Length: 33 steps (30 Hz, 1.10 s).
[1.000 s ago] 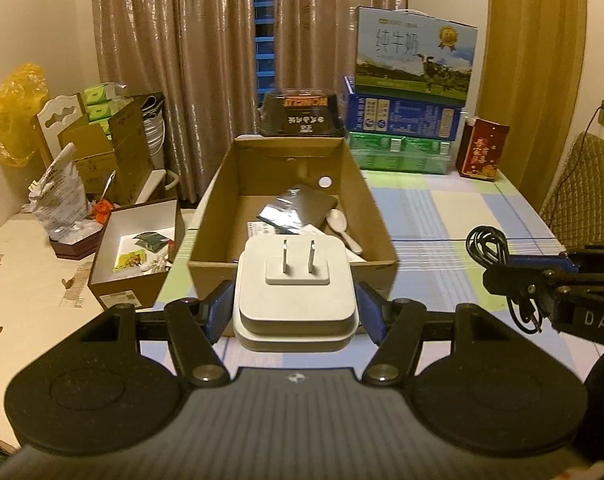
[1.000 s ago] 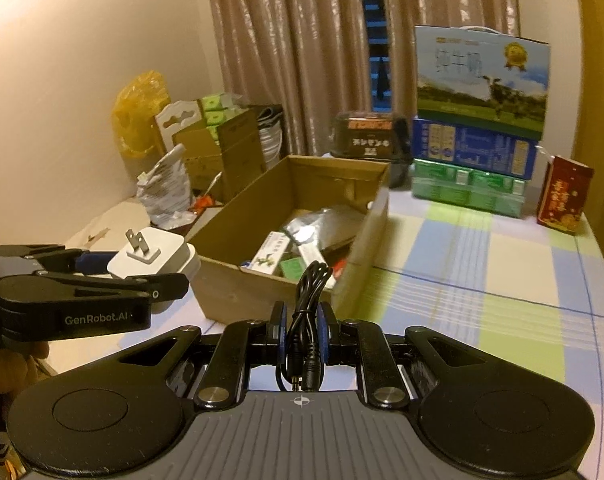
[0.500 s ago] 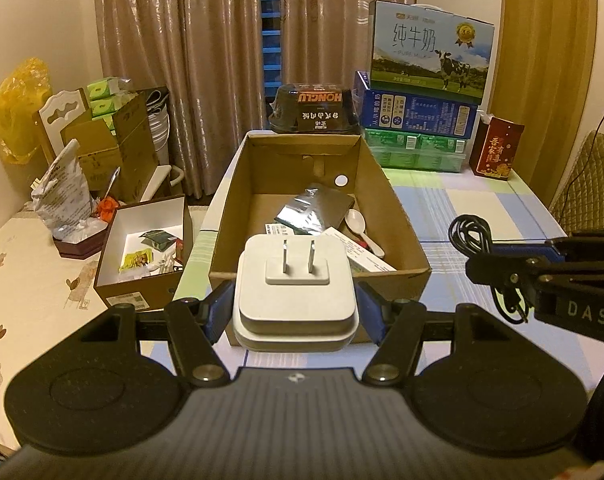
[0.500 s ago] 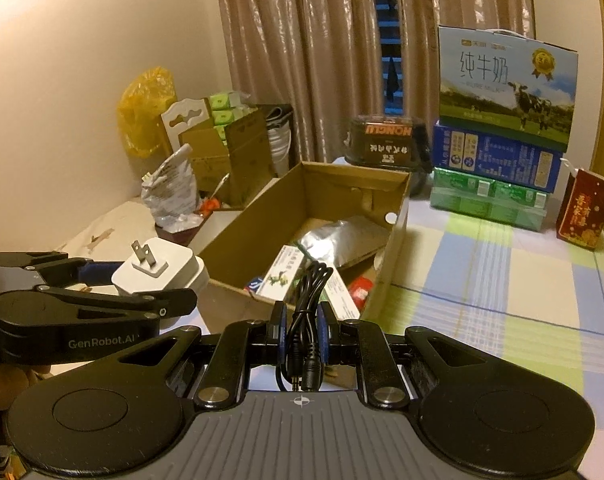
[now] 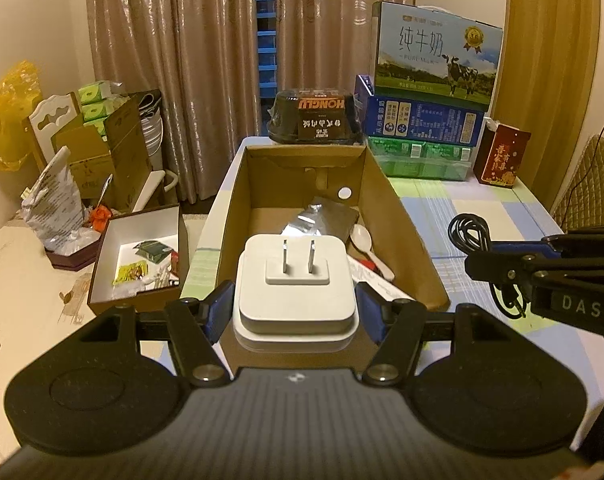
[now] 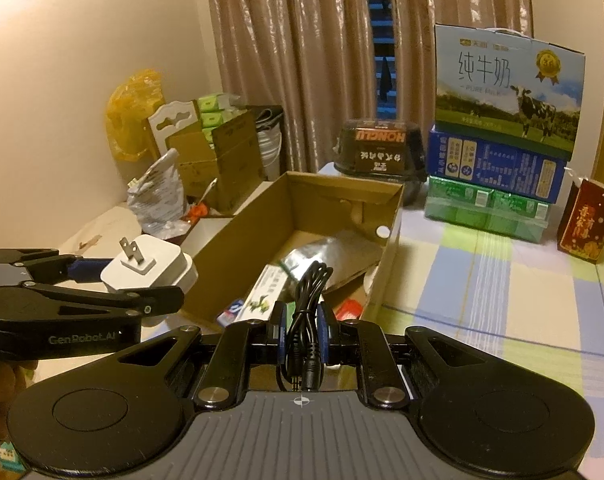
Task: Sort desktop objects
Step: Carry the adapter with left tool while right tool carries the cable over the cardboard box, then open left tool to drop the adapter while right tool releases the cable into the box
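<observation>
The left claw [image 5: 295, 312] pinches a white plug [image 5: 295, 288] by its two sides, the two metal prongs pointing up. In the left wrist view the plug hides the near wall of the open box [image 5: 406, 236] at the middle of the frame, so I cannot tell if it hangs over the box or just before it. The right claw [image 6: 300, 330] is pressed almost together on a black cable [image 6: 306, 300]; its loops rise above the pads and its two ends hang below, half in shadow. In the same left wrist view this cable shows at the right edge, where the claw is cut off.

Inside the box lie a silver pouch [image 5: 322, 220], a white spoon [image 5: 366, 244] and a green carton [image 6: 265, 296]; a red thing and a blue thing beside the carton are too hidden to name. The box stands on a checked tabletop [image 6: 502, 300]. At the left of the frame a smaller box [image 5: 137, 256] holds small packets, hard to make out. Milk cartons [image 5: 434, 56] are stacked at the upper right.
</observation>
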Each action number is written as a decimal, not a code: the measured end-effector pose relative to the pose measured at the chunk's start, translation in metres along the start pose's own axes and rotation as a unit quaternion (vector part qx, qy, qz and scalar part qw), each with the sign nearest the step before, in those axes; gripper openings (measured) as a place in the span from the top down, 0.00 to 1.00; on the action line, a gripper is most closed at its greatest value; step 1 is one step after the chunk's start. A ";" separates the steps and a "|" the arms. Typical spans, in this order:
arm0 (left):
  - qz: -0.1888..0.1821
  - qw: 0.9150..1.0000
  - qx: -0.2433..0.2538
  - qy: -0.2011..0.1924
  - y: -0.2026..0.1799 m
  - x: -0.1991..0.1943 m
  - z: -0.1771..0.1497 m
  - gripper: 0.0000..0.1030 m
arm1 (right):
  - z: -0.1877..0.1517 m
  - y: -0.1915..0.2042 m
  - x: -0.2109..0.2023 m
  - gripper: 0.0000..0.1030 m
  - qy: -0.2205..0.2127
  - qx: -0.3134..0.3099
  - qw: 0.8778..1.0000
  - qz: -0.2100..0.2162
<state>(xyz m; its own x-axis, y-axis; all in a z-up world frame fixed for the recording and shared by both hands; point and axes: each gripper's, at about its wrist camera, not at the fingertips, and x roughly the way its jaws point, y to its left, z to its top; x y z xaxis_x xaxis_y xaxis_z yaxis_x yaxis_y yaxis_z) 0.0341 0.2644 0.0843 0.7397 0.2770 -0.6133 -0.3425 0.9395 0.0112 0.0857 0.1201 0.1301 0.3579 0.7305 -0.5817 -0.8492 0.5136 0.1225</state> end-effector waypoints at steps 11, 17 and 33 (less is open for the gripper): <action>-0.013 1.000 0.012 0.002 0.008 0.049 0.037 0.41 | 0.030 -0.015 0.046 0.88 0.003 0.001 1.000 -0.004; -0.015 1.000 0.016 0.008 0.013 0.079 0.046 0.41 | 0.036 -0.025 0.068 0.88 0.009 0.003 1.000 -0.010; -0.019 1.000 0.015 0.020 0.010 0.131 0.051 0.36 | 0.041 -0.042 0.100 0.88 0.015 0.003 1.000 -0.013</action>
<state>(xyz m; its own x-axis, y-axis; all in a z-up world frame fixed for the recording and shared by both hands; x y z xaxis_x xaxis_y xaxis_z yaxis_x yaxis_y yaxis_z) 0.1567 0.3206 0.0445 0.7282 0.2330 -0.6446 -0.2961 0.9551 0.0108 0.1733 0.1898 0.0999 0.3669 0.7032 -0.6090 -0.8376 0.5346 0.1126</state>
